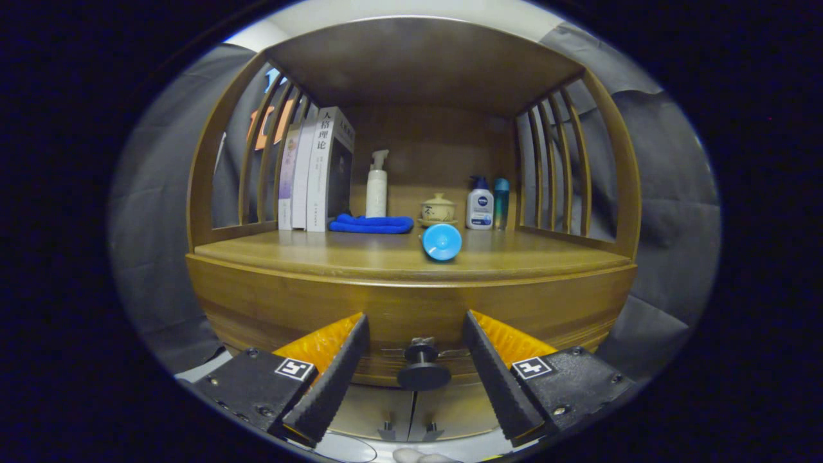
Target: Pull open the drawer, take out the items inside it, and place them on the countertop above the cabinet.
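Your hand-held gripper (416,360) is spread open, its fingers flanking the drawer (411,321) knob (422,372) without touching; a blue cup (442,242) lies on the bench (360,254) above

Wooden cabinet (411,302) with curved front, slatted sides and a roofed open shelf. On the shelf, against its back panel: upright books (315,170) at left, blue folded cloth (371,224) beside them, bottles, a small lidded pot. Grey cloth wall (669,173) behind the cabinet. Dim, warm light.

Drawer knob (422,372) sits between the fingers (334,379), below the countertop (360,257).
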Available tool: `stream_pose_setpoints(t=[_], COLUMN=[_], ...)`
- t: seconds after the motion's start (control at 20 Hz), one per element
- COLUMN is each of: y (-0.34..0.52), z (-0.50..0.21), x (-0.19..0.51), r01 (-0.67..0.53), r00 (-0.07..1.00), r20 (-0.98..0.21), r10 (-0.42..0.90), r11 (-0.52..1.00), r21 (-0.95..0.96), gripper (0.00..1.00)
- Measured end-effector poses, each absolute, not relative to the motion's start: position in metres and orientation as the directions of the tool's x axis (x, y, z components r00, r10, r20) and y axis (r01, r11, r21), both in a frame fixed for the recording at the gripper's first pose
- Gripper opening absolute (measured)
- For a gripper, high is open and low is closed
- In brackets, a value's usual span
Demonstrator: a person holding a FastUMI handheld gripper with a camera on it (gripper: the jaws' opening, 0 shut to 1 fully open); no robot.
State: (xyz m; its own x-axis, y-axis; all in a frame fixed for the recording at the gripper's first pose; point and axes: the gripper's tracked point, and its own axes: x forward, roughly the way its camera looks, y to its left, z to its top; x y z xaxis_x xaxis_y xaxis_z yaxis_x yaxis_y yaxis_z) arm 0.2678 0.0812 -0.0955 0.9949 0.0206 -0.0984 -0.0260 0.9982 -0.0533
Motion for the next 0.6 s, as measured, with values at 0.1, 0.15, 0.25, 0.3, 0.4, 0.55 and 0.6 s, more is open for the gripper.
stream_pose_setpoints(t=[0.1,0.15,0.25,0.3,0.4,0.55,0.6], y=[0.073,0.065,0.043,0.034,0.018,-0.002,-0.008], z=[-0.098,-0.098,-0.096,-0.092,-0.084,-0.062,-0.054], x=[0.260,0.251,0.216,0.200,0.171,0.128,0.115], r01=[-0.023,-0.019,0.000,0.008,0.016,0.023,0.024], r00=[0.993,0.992,0.992,0.992,0.992,0.996,0.996], r20=[-0.119,-0.126,-0.128,-0.123,-0.122,-0.092,-0.081], r10=[0.019,0.015,-0.001,-0.007,-0.014,-0.022,-0.023], r11=[0.999,0.999,1.000,1.000,1.000,1.000,1.000], r21=[-0.038,-0.029,-0.008,0.004,0.015,0.016,0.012], gripper=[0.99,1.00,1.00,0.99,1.00,0.99,0.99])
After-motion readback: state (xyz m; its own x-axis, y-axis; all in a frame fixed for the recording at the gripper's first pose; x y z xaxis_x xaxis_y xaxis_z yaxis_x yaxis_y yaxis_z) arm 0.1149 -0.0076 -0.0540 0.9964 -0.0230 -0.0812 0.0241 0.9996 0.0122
